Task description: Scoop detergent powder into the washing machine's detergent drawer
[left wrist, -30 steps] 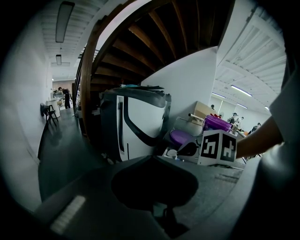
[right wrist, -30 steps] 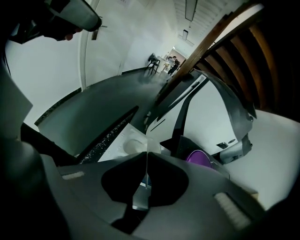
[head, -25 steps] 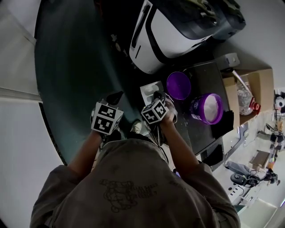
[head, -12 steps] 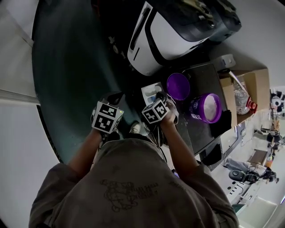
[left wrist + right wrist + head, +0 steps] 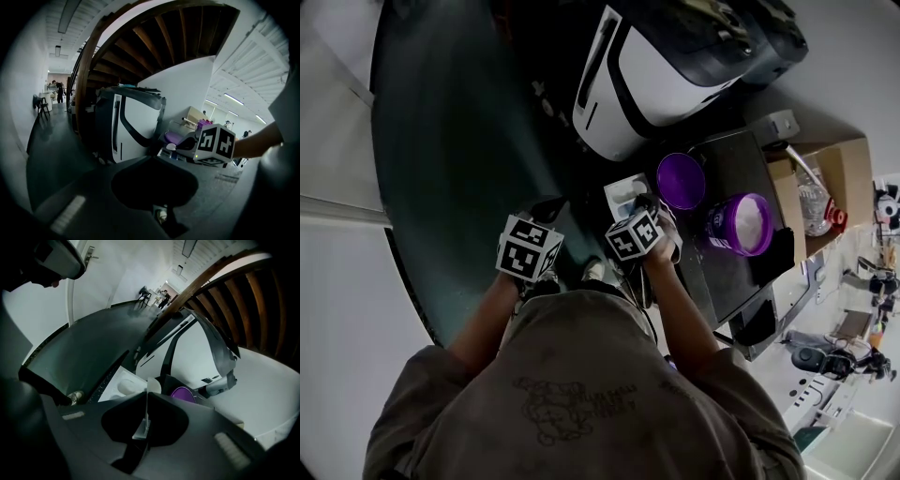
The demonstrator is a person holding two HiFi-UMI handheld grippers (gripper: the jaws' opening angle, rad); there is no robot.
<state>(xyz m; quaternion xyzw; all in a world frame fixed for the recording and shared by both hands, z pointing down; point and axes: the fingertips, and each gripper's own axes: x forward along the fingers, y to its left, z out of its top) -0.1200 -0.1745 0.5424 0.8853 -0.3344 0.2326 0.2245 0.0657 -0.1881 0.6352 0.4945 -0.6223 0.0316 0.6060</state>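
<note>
**Scoop held at the drawer, left gripper idle**

Barely anything has shifted since a second ago: both grippers sit almost where they were, with the right one a touch nearer the purple lid in the head view.

We count two grippers. The right gripper point(image 5: 147, 395) has its jaws closed tight on the thin handle of one white scoop point(image 5: 153, 385), whose bowl sticks out just past the fingertips. We cannot tell whether the bowl carries powder. The left gripper point(image 5: 151, 158) has its jaws pressed together with nothing between them, and it hangs beside the right one, apart from it, over the dark floor.

Just beyond the scoop lies one white detergent drawer point(image 5: 619, 190), pulled out from the foot of the one washing machine point(image 5: 666, 66), a white body with dark panels. The scoop is at the drawer's near edge, over its pale moulded compartments.

To the right of the drawer, one round purple lid point(image 5: 680, 180) lies flat on a dark stand point(image 5: 733, 272). Further right on the same stand is one open purple tub point(image 5: 741, 225), with pale detergent powder showing inside. Lid and tub are near each other but not touching.

Past the stand is one open cardboard box point(image 5: 844, 173).
</note>
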